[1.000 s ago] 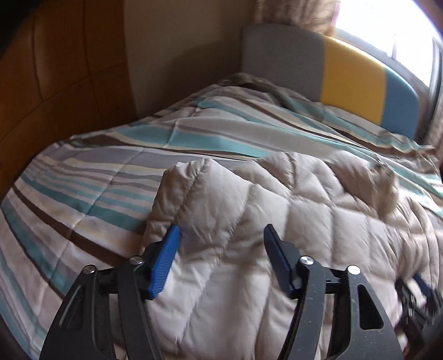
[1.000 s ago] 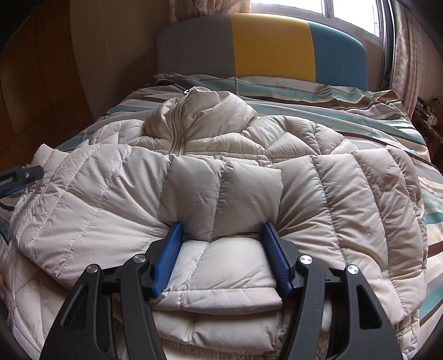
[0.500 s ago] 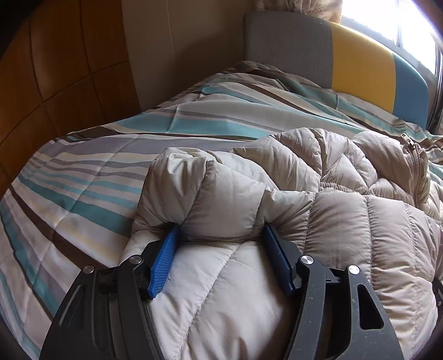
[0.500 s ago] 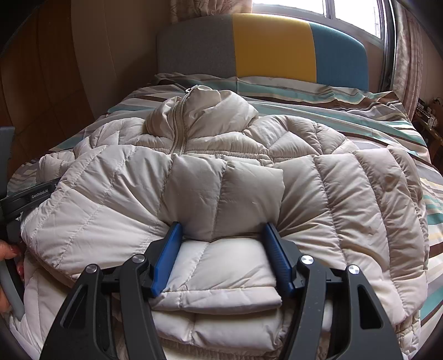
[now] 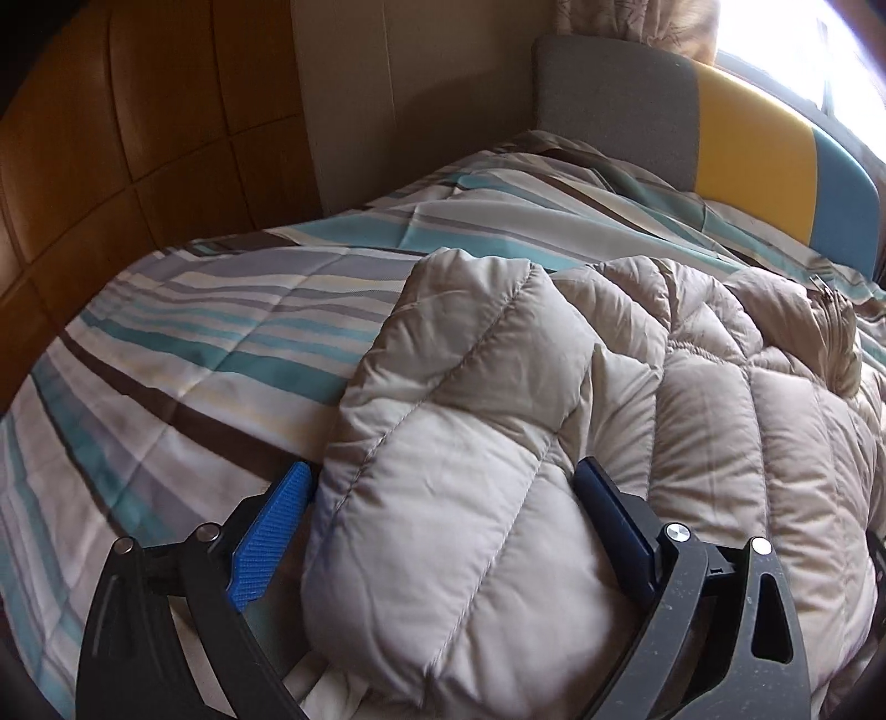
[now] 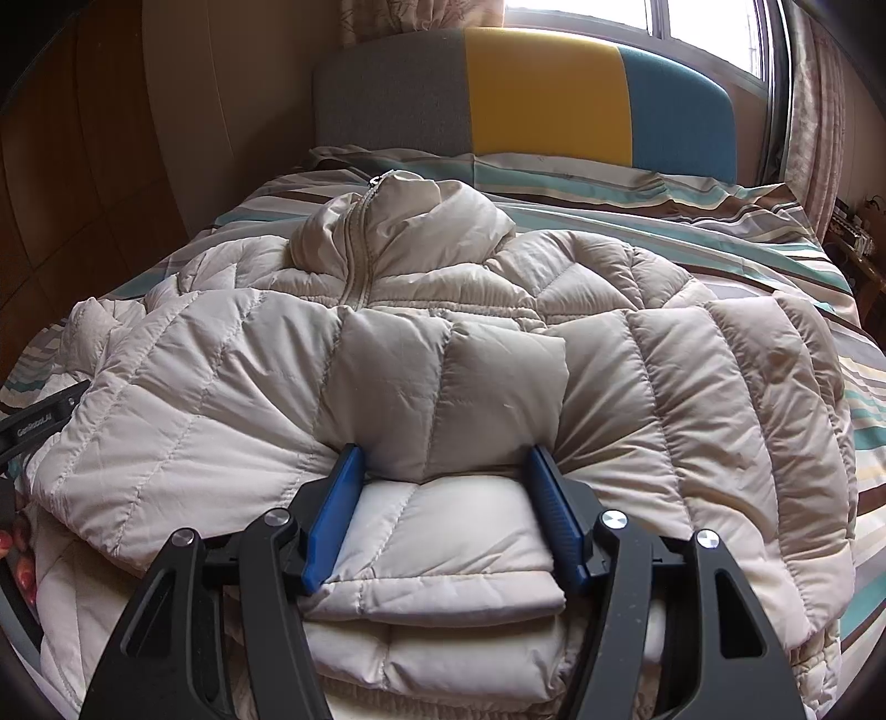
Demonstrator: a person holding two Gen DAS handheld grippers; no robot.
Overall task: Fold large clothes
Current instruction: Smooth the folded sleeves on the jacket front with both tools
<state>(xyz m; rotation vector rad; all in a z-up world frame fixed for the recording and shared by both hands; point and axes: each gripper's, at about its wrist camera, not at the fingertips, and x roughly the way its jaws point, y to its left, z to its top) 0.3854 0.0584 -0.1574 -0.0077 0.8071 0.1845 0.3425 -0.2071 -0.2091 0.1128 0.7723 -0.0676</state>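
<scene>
The left gripper (image 5: 443, 531) has just spread its fingers, pads clear, sleeve (image 5: 459, 443) dropped across the jacket (image 6: 692, 399); the right gripper (image 6: 443, 515) pinches the hem fold — fold laid.

A bed with a teal, brown and grey striped quilt (image 6: 692, 199) fills the room, its padded grey, yellow and blue headboard (image 6: 531, 94) at 12 o'clock beneath a bright daylit window (image 6: 703, 22). Patterned curtains (image 6: 814, 111) hang at 2 o'clock; brown wood panelling (image 5: 111, 138) lines the wall at 9 o'clock.
</scene>
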